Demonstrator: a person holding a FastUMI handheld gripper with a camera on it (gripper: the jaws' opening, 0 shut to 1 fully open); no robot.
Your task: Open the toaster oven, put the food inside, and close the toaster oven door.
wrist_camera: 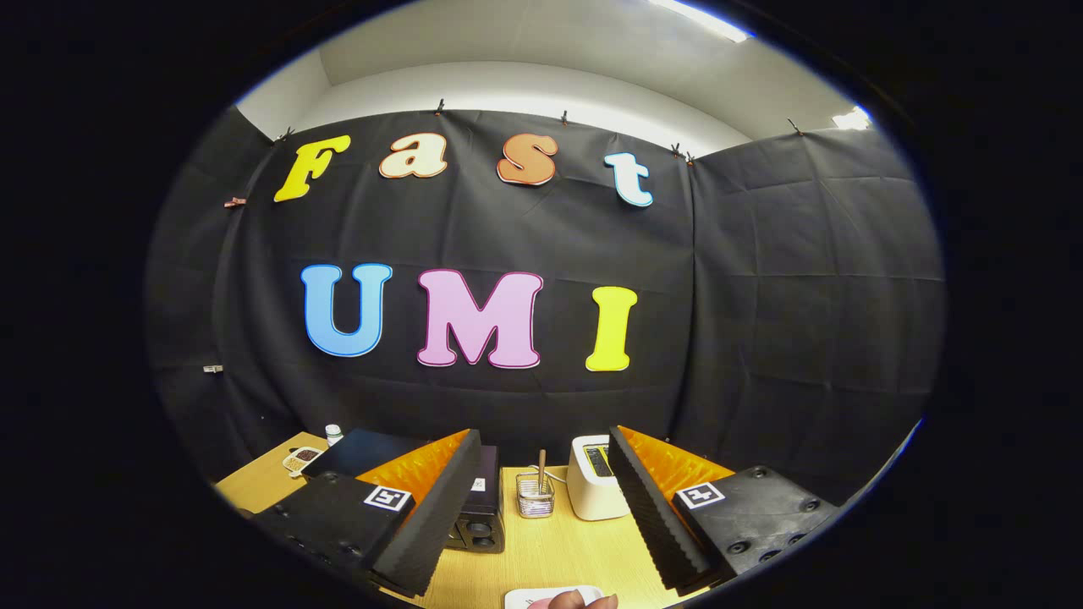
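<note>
My gripper [541, 507] is held high above a wooden table [541, 550], its two fingers spread wide apart with nothing between them. The black toaster oven [478, 507] stands on the table behind the left finger, which hides much of it; its knobs show low on its front. I cannot tell whether its door is open. At the near table edge, between the fingers, lies a white plate [529, 597] with something pinkish [584, 600] on it, cut off by the view.
A white pop-up toaster [596, 486] stands ahead beside the right finger. A small clear glass holder with a stick [535, 492] sits between it and the oven. At the far left are a small dish [300, 459] and a white bottle [333, 434].
</note>
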